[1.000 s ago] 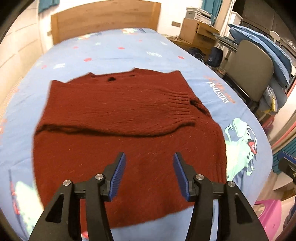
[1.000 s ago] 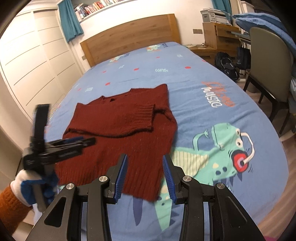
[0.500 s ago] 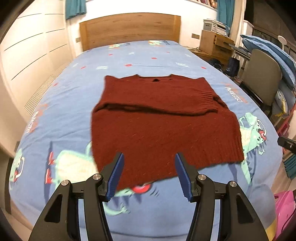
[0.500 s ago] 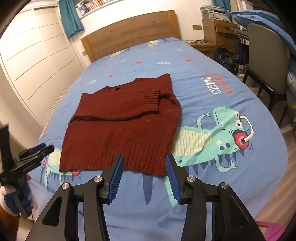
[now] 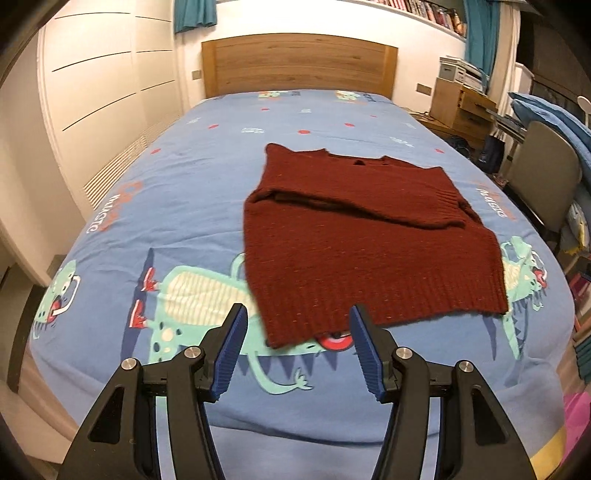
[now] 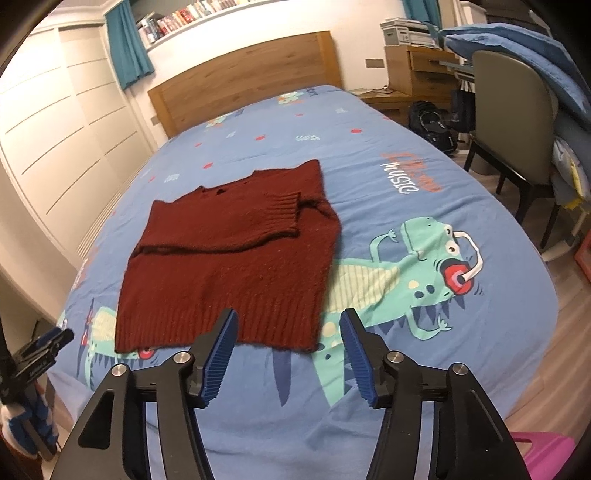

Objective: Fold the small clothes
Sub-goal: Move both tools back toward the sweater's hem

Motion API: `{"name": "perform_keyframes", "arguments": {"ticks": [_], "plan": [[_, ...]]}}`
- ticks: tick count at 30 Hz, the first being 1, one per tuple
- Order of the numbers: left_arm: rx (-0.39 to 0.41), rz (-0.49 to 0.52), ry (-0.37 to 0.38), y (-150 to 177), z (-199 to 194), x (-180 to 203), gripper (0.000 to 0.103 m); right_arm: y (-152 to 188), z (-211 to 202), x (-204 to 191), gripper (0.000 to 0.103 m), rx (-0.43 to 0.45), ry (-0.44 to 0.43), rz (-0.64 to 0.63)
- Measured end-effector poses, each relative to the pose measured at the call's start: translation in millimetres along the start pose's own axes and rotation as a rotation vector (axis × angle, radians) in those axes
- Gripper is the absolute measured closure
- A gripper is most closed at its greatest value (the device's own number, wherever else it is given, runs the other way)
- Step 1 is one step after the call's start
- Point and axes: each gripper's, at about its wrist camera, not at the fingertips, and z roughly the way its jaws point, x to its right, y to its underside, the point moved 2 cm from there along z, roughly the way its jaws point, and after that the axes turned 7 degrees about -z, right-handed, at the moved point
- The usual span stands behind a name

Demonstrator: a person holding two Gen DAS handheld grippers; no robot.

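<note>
Dark red knitted sweater (image 5: 369,236) lies flat on the blue dinosaur-print bed cover (image 5: 184,184), sleeves folded across its chest, hem nearest both tongs. Left tongs (image 5: 295,350) and right tongs (image 6: 286,347), jaws just opening, are spread and empty, probably for gripping the hem corners.

A home bedroom — wide bed (image 5: 207,206) under a blue dinosaur-print cover, wooden headboard (image 5: 299,62), white built-in wardrobe (image 5: 96,81), teal curtains (image 6: 129,48), bookshelf (image 6: 192,16) above — desk chair (image 6: 513,122) alongside.
</note>
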Motion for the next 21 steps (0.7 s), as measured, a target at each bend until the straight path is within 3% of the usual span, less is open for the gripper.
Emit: {"name": "perform_keyframes", "arguments": {"ticks": [8, 21], "plan": [[-0.031, -0.017, -0.022, 1, 18, -10, 0.042, 2, 23, 10, 0.034, -0.031, 0.004, 0.047], [-0.145, -0.064, -0.064, 3, 78, -25, 0.036, 10, 96, 33, 0.032, -0.146, -0.010, 0.122]]}}
